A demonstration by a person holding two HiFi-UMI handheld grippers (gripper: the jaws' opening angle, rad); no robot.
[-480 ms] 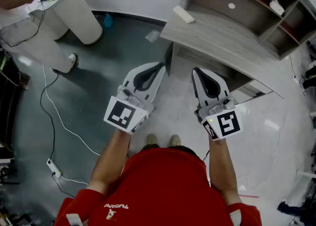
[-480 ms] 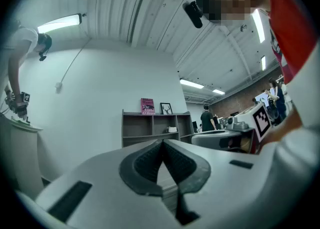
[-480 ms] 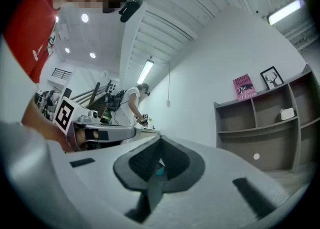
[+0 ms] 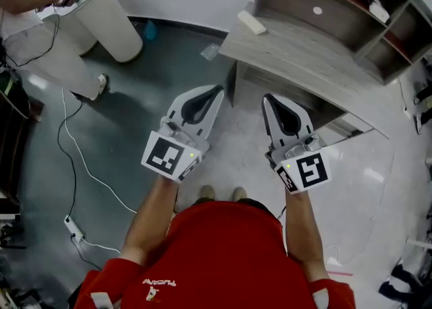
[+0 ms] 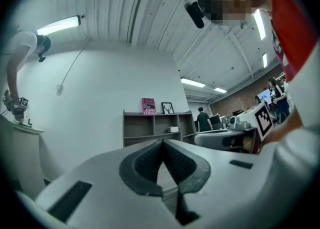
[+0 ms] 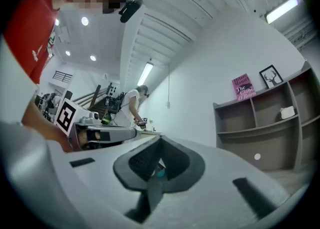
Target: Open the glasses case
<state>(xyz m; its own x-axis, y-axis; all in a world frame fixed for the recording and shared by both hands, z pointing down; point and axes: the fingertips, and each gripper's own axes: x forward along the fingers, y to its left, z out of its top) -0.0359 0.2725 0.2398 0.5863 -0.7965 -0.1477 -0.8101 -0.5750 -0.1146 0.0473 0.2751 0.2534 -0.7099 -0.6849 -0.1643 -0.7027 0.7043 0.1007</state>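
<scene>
Still unmoved short of the grey wooden desk [image 4: 317, 58], the white left gripper [image 4: 214, 92] and right gripper [image 4: 268, 98] keep jaws pressed together, empty, so the pale oblong box [image 4: 251, 21] on the desk's left end, likely the glasses case, lies untouched.

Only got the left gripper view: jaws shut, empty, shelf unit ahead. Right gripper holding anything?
Observer: No. The right gripper has its jaws together with nothing between them.
Operator: Desktop is hidden from me. Any case there?
Observer: The head view shows a white oblong object lying at the left end of the desk. I cannot tell if it is the glasses case.
Operator: Trip hazards?
Observer: A white cable trails to a power strip at the head view's lower left.
</scene>
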